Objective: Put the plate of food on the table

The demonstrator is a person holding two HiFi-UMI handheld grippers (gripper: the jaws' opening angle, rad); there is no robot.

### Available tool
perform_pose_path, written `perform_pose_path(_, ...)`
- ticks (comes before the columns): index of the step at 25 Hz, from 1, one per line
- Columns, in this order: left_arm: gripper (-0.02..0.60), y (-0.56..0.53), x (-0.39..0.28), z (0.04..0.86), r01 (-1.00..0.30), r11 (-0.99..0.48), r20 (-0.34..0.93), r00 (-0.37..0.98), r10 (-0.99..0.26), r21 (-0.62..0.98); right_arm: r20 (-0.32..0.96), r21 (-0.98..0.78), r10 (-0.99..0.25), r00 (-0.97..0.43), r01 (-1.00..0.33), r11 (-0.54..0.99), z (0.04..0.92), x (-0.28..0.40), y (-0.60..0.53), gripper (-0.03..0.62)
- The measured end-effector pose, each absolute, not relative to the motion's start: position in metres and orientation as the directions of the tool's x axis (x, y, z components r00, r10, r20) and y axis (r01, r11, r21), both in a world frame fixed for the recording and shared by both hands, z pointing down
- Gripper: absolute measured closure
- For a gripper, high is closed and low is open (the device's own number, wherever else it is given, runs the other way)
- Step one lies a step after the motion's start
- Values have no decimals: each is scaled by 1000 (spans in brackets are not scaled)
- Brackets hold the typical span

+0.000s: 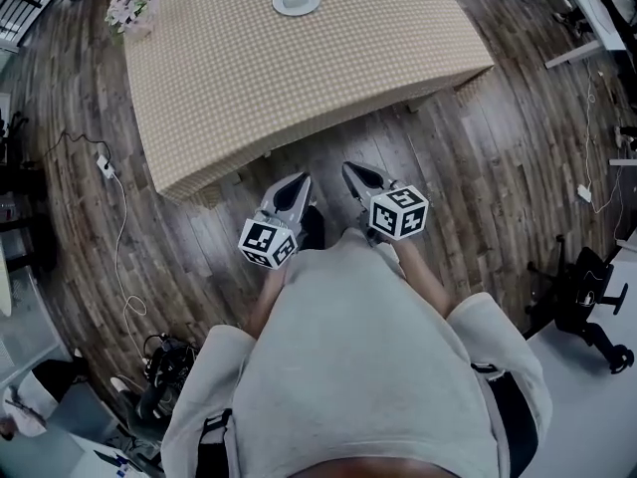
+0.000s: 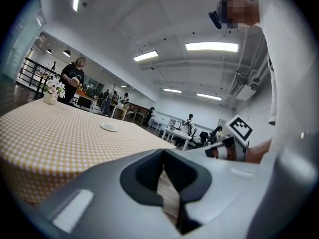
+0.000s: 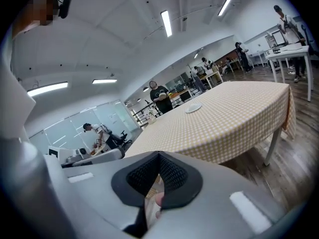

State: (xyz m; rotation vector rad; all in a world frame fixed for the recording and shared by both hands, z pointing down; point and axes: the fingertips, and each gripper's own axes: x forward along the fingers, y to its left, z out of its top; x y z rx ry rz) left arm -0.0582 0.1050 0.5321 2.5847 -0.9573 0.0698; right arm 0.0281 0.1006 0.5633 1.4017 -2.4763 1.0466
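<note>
Because the plate (image 1: 296, 0) already sits far across the table (image 1: 299, 83), well apart from us, we hold the left gripper (image 1: 297, 187) and the right gripper (image 1: 358, 175) side by side near our body, both clenched on nothing, as there seems no load to bear

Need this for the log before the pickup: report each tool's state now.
Left tool: closed, holding nothing.
Right tool: closed, holding nothing.
</note>
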Motion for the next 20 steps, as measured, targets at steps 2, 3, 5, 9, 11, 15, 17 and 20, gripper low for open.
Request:
perform_pose_path(2, 572, 128, -50, 531, -642, -695, 183, 763, -620, 325, 404, -516, -716, -569, -788, 336, 564, 36, 123, 597)
perform_pose_path(3, 572, 139, -47, 531, -644, -695, 186, 762, -620, 321, 399, -521, -718, -570, -785, 335, 563, 39, 134, 597)
perform_pose_path(5, 573, 158, -42, 530, -650, -694, 193, 758, -624, 310, 382, -529, -721, -578, -776, 343, 562, 45, 152, 597)
perform_pose_path(9, 573, 189, -39, 530, -672, -685, 206, 740, -641, 283, 363, -521, -709, -605, -762, 384, 563, 49, 182, 597)
perform_pose_path(11, 573, 203, -43, 532, -683, -675, 212, 730, -650, 279, 371, -513, -703, -607, -765, 390, 567, 49, 194, 597)
perform_pose_path(15, 572, 208, -48, 523, -692, -673, 204, 721, -662, 260, 369, -476, -705, -606, -774, 417, 557, 46, 200, 597)
perform_pose_path(17, 574, 203, -47, 514, -689, -681, 189, 724, -663, 250, 361, -455, -708, -607, -778, 434, 547, 44, 196, 597)
perform_pose_path(20, 572, 198, -45, 501, -682, -692, 166, 730, -663, 238, 347, -430, -715, -606, -781, 453, 532, 41, 192, 597)
